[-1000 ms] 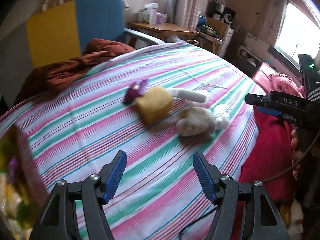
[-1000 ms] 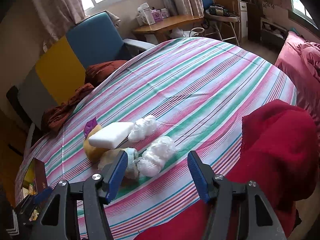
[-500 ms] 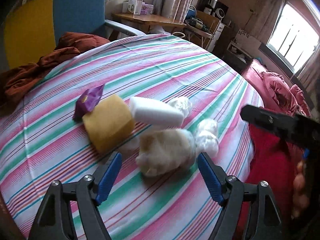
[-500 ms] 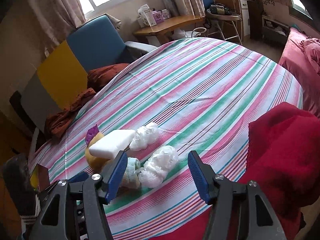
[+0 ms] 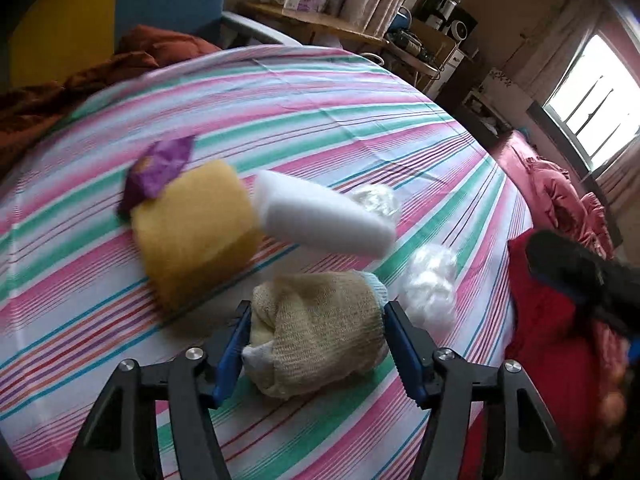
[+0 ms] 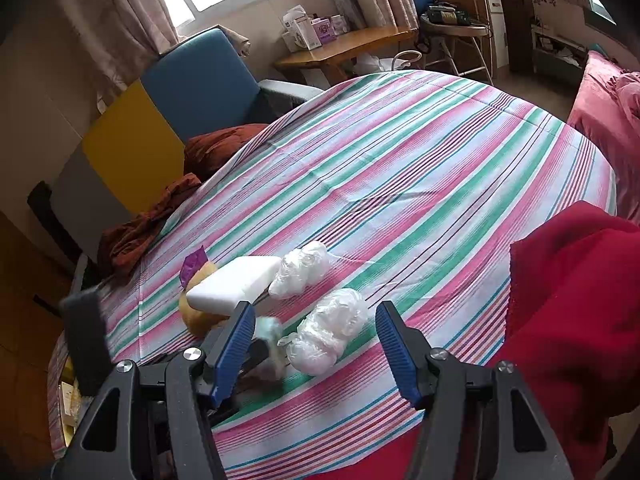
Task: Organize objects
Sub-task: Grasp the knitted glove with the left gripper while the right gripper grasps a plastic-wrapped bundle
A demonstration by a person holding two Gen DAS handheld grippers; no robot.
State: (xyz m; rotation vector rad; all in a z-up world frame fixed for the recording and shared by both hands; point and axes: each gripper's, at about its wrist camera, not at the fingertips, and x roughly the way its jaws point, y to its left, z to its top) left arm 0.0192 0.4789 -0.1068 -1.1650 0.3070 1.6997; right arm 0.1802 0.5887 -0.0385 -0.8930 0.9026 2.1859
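A beige knitted bundle (image 5: 324, 344) with a pale blue cuff lies on the striped tablecloth (image 5: 280, 120). My left gripper (image 5: 317, 308) straddles it, jaws closing, both blue pads touching its sides. Beyond it lie a yellow sponge (image 5: 196, 236), a white foam block (image 5: 324, 220), a purple wrapper (image 5: 160, 168) and two crumpled clear plastic bundles (image 5: 430, 280). My right gripper (image 6: 314, 312) hovers open over the nearer plastic bundle (image 6: 328, 332), holding nothing. The knitted bundle's cuff (image 6: 270, 336) shows just behind its left finger.
A red cloth (image 6: 580, 300) covers the table's near right edge. A rust-brown garment (image 6: 152, 220) hangs off the far left side by a blue and yellow chair (image 6: 200, 92). A wooden desk (image 6: 348, 48) and a pink bed (image 6: 608, 112) stand beyond.
My left gripper came forward and down onto the knitted bundle, widened its jaws, then narrowed them around it. The right gripper kept still.
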